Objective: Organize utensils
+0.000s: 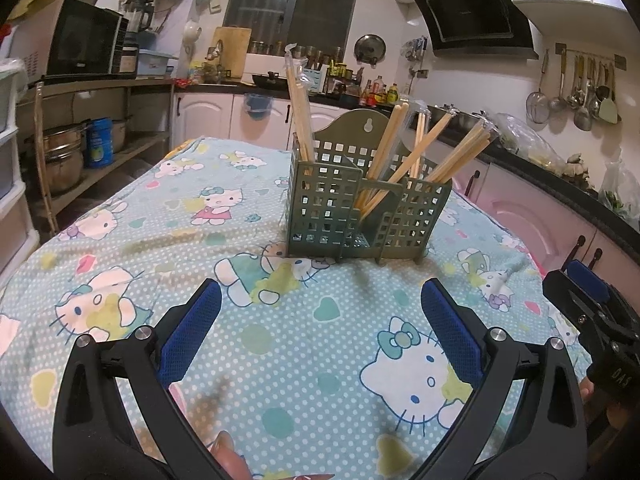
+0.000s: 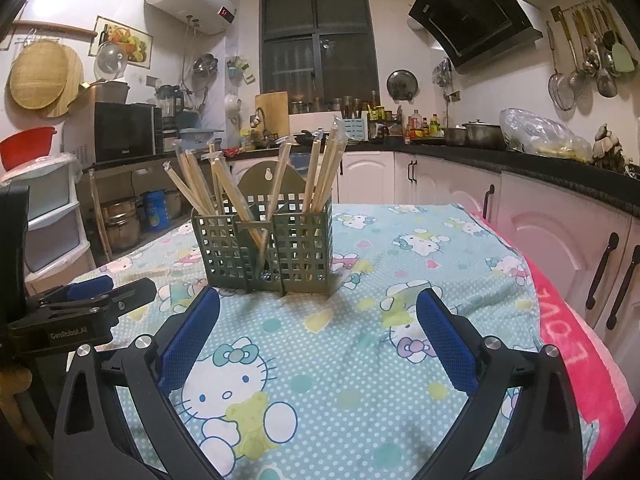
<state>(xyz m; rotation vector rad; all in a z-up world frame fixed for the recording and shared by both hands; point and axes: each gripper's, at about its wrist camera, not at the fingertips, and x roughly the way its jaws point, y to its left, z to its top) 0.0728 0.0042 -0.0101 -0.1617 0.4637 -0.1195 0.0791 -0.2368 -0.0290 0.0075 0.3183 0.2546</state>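
Observation:
A green perforated utensil holder (image 1: 360, 212) stands on the Hello Kitty tablecloth (image 1: 200, 240), with wrapped wooden chopsticks (image 1: 404, 156) leaning in its compartments. It also shows in the right wrist view (image 2: 264, 248), with the chopsticks (image 2: 316, 172) fanned out. My left gripper (image 1: 320, 300) is open and empty, just short of the holder. My right gripper (image 2: 318, 308) is open and empty, also just in front of the holder. Each gripper shows at the edge of the other's view: the right one (image 1: 588, 296), the left one (image 2: 104, 292).
The table (image 2: 440, 248) stands in a kitchen. Pink cabinets (image 2: 560, 232) run along the right, close to the table edge with a pink towel (image 2: 568, 340). Shelves with pots (image 1: 72, 152) and a microwave (image 1: 84, 40) stand at the left.

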